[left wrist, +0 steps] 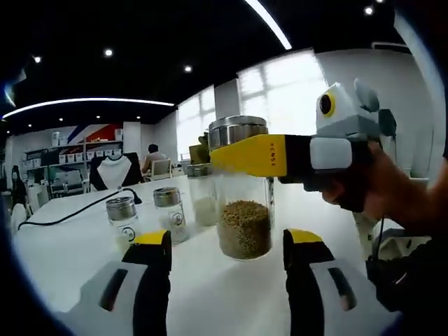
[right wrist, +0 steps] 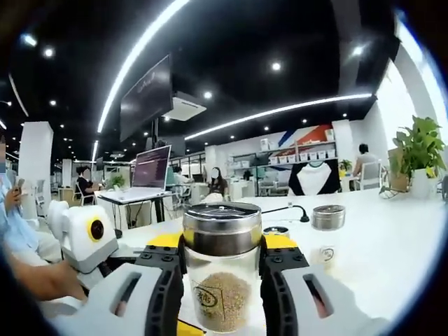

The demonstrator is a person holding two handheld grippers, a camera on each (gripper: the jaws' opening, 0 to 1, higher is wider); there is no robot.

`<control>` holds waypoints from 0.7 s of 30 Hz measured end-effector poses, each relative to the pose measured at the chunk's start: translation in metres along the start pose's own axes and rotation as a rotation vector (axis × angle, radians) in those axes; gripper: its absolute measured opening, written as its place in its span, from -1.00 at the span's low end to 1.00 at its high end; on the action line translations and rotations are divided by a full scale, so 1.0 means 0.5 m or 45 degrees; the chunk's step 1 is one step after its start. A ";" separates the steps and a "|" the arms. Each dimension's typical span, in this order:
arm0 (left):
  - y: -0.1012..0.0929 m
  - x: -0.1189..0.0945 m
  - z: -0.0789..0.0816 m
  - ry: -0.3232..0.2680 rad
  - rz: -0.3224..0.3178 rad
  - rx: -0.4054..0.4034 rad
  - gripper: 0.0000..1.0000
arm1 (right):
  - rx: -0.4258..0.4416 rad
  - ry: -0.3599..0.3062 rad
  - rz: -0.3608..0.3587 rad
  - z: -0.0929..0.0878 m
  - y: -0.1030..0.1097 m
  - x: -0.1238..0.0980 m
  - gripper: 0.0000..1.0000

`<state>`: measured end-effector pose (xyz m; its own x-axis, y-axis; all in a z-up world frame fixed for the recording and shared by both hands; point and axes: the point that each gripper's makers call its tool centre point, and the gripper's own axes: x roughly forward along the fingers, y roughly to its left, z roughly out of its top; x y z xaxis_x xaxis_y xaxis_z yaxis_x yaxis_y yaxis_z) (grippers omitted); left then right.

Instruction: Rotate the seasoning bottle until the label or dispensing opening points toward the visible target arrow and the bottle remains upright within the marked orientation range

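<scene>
A: What is hidden on the seasoning bottle (left wrist: 243,203)?
B: In the left gripper view a band below its lid is covered by the right gripper (left wrist: 246,155). In the right gripper view its base is cut off by the frame's bottom edge.

A: Can the label (right wrist: 208,296) be read?
B: No, the print is too small and blurred.

A: And the small jars (left wrist: 122,217)?
B: Their markings cannot be made out.

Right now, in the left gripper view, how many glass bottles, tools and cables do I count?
Glass bottles with metal lids: 4 (seasoning bottle, small bottles, bottle behind)
Tools: 2 (left tool, right tool)
Black cable: 1
Total: 7
</scene>
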<state>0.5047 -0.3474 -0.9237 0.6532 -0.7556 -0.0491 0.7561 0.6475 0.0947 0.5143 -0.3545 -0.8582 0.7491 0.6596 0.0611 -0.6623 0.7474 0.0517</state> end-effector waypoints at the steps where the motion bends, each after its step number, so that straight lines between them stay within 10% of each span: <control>1: 0.002 0.000 -0.002 0.006 0.004 -0.001 0.42 | -0.001 0.001 -0.005 0.000 -0.005 0.000 -0.23; 21: 0.062 -0.013 -0.018 0.026 0.115 -0.129 0.99 | -0.007 0.032 -0.081 -0.006 -0.108 -0.018 -0.22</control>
<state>0.5242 -0.3215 -0.9292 0.7187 -0.6922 -0.0656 0.6937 0.7203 -0.0011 0.5432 -0.4008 -0.8645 0.7897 0.6126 0.0325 -0.6135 0.7882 0.0489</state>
